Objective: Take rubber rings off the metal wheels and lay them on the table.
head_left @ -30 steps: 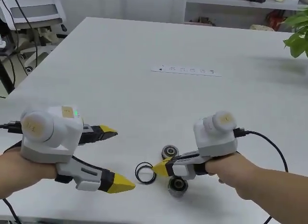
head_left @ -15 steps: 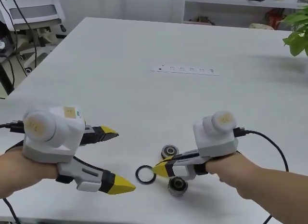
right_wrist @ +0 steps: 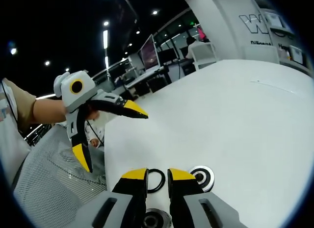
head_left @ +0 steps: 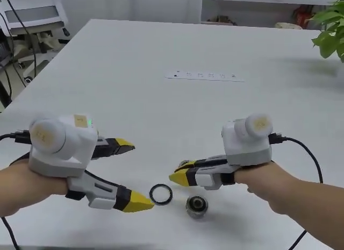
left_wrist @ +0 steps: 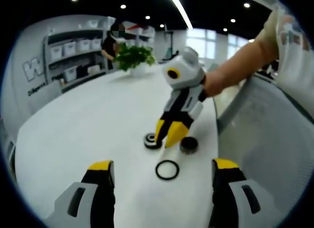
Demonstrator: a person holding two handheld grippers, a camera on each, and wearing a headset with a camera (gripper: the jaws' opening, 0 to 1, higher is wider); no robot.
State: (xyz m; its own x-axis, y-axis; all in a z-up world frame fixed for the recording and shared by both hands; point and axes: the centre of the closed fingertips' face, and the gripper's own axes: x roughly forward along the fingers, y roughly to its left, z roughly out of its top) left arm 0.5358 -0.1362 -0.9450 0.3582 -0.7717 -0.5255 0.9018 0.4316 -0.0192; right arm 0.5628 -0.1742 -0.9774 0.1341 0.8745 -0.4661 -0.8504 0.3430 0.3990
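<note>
On the white table [head_left: 161, 99], the left gripper [head_left: 137, 175] stood at the near left with its jaws spread wide and empty, while the right gripper [head_left: 180, 178] had its jaws drawn together on nothing. The near wheel [head_left: 196, 205], seemingly dark with rubber, lay just nearer than the right gripper's tips, so that hand was closer. A freed rubber ring [head_left: 160, 194] lay flat between this wheel and the left gripper.

Bright overhead light, fisheye-warped edges
</note>
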